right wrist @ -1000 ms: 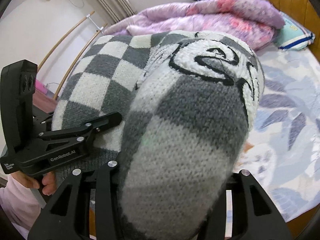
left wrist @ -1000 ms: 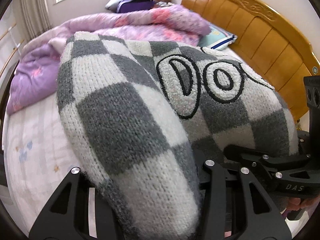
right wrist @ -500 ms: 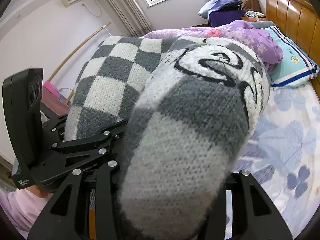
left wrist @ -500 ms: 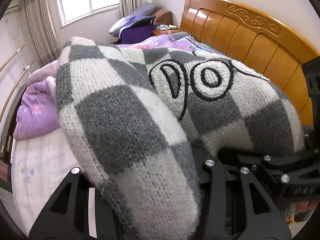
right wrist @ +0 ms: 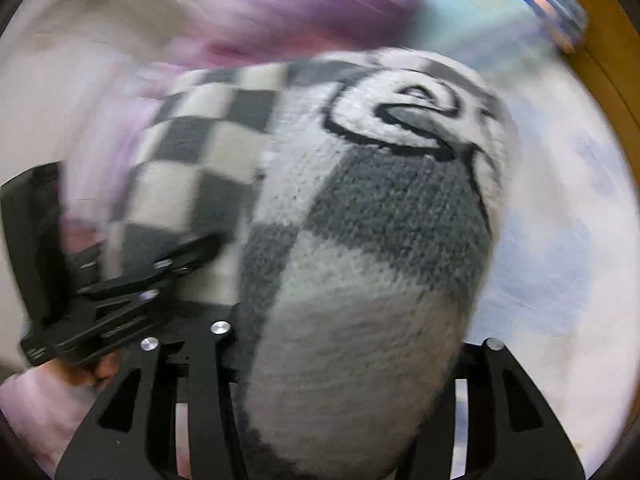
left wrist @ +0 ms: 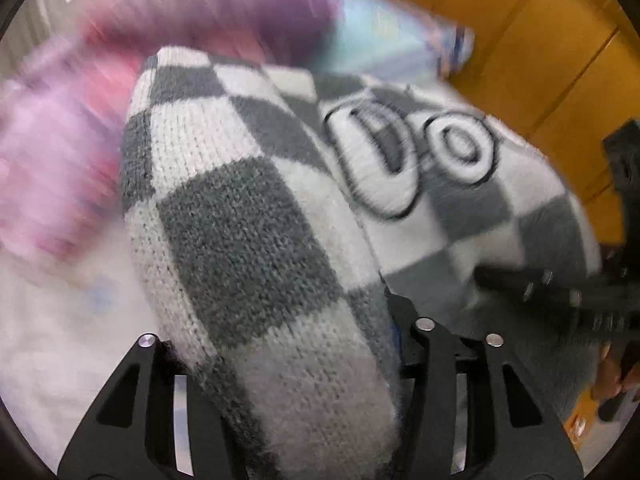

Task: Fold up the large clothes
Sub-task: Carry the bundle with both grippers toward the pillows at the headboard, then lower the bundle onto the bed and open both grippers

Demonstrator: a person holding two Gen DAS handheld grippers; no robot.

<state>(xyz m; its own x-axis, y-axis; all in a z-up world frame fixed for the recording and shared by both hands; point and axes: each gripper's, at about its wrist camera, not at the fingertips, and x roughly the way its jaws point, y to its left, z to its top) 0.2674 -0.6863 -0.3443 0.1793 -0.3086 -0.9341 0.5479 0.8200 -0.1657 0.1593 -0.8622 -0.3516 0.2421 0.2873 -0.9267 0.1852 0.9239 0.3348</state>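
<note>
A thick folded grey-and-white checkered sweater (left wrist: 240, 220) with black-outlined letters fills both wrist views and hangs over the bed. My left gripper (left wrist: 286, 332) has one end of the fold between its fingers, and its jaws are opening with the knit still filling the gap. My right gripper (right wrist: 356, 336) has the other end of the sweater (right wrist: 392, 220), its jaws also opening around the bulging fabric. Each gripper shows in the other's view: the right gripper (left wrist: 560, 300) at the sweater's right side, the left gripper (right wrist: 120, 300) at its left side. Both pictures are motion-blurred.
A purple-pink quilt (left wrist: 60, 140) lies bunched at the far side of the bed. A light blue pillow (left wrist: 380, 40) rests against the orange wooden headboard (left wrist: 540, 40). Pale flowered bed sheet (right wrist: 560, 260) spreads under the sweater. A pink sleeve (right wrist: 36, 412) shows at lower left.
Both grippers swung fast forward and down toward the bed with the sweater between them. The window and walls left the views, and quilt, pillow and headboard now loom close.
</note>
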